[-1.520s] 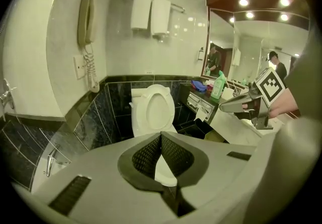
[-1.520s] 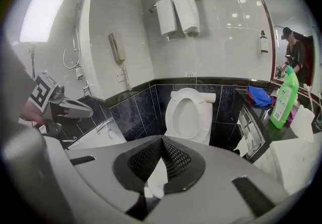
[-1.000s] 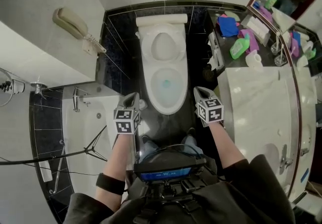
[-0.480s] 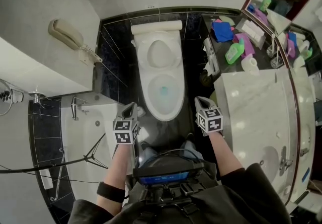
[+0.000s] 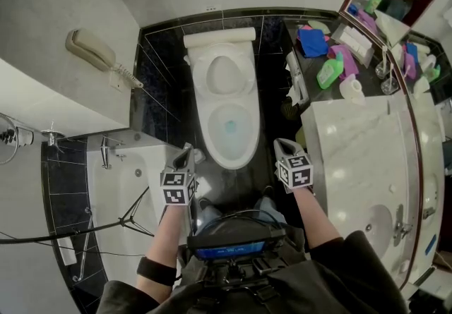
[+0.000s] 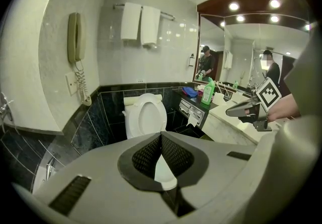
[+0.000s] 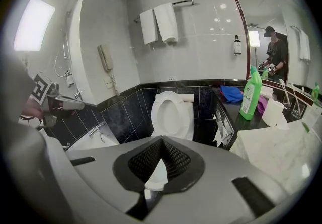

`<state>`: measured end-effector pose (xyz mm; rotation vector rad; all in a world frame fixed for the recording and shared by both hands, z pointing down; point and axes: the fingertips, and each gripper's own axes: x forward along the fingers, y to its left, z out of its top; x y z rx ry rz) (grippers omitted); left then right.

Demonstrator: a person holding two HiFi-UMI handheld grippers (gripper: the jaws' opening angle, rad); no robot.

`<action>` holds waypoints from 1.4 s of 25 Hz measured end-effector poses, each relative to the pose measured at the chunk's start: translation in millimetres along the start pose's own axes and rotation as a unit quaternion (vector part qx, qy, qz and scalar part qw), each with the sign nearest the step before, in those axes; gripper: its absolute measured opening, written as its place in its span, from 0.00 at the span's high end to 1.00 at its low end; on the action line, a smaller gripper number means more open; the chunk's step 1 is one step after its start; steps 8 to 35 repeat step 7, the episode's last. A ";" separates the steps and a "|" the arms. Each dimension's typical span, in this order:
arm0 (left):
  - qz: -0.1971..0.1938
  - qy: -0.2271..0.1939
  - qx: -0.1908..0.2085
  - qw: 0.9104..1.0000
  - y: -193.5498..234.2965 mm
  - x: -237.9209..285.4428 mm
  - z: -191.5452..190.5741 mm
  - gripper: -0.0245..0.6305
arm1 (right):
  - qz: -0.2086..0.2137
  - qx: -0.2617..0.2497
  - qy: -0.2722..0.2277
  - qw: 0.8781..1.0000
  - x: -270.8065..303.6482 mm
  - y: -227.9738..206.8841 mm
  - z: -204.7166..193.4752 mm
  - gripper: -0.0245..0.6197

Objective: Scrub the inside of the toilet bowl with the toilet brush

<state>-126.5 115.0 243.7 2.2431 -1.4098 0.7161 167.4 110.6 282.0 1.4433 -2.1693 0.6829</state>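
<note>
Down beside the toilet bowl (image 5: pixel 236 104), easy to bump and tip the small white thing (image 5: pixel 200 157), possibly the toilet brush in its holder, if reached for with jaws together. Could also clip the rim when swinging across. Not surely the brush, though: too small to tell. Left gripper (image 5: pixel 186 148) and right gripper (image 5: pixel 282 143) both pinched shut on nothing, near the bowl's front, one each side. Bowl straight ahead, seat (image 5: pixel 224 74) raised; white thing just beside the left gripper.
</note>
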 end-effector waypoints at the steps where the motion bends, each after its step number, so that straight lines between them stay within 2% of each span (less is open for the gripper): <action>1: 0.000 0.001 0.000 1.000 -0.4 -0.4 -1.1 0.96 | 0.000 -0.001 0.001 1.000 0.2 -0.1 -1.7 0.95; 35: -0.001 0.003 -0.001 1.000 -0.5 -4.1 -4.7 0.96 | -0.002 -0.006 0.004 1.000 -0.4 0.1 -7.7 0.95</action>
